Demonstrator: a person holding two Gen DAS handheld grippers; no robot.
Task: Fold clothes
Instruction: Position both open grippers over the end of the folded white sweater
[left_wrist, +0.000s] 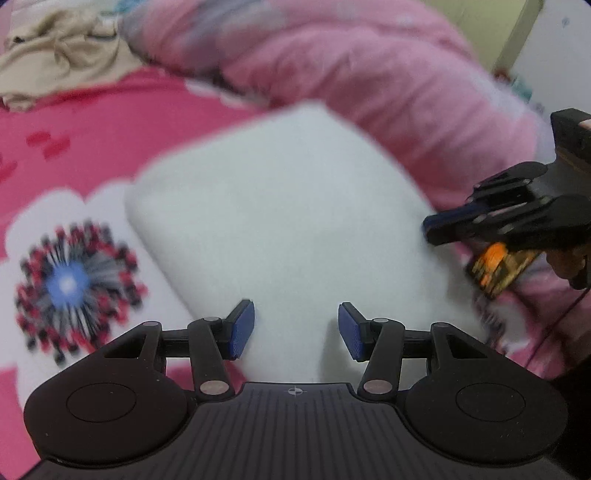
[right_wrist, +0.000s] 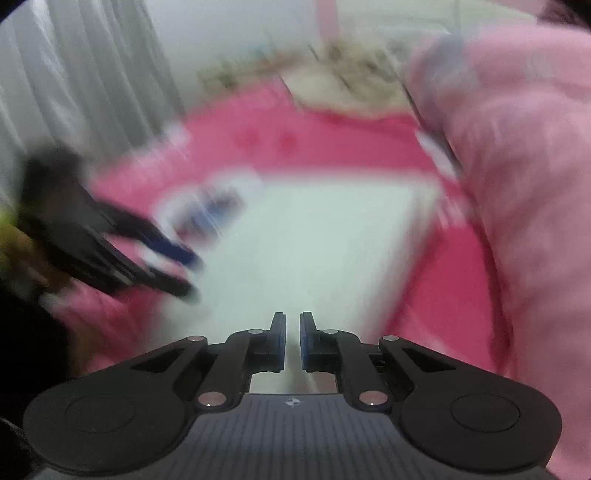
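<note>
Garment folded: the white folded garment (left_wrist: 280, 221) lies as a neat block in the middle of the bed (left_wrist: 92, 122), on its deep pink floral sheet, and my two tools hang over its near side. I hold the left tool (left_wrist: 295, 330) with its blue pads spread and nothing between them, white cloth showing through the gap. My right tool (right_wrist: 292, 341) has its pads pressed together; I can make out no cloth caught there, only the garment lying underneath. From the left wrist view that right tool sits just beside the garment's right edge. I judge the fold finished or nearly so, with the tools placed to smooth the block or lift it aside.

Around it, a bulky pale pink fleece blanket (left_wrist: 369, 74) is heaped along the far side of the bed and crowds the garment's far edge, leaving little room there. A crumpled beige garment (left_wrist: 55, 62) waits at the far left corner, probably next in line. A small orange-and-black object (left_wrist: 498, 266), too blurred to name, lies near the right edge.
</note>
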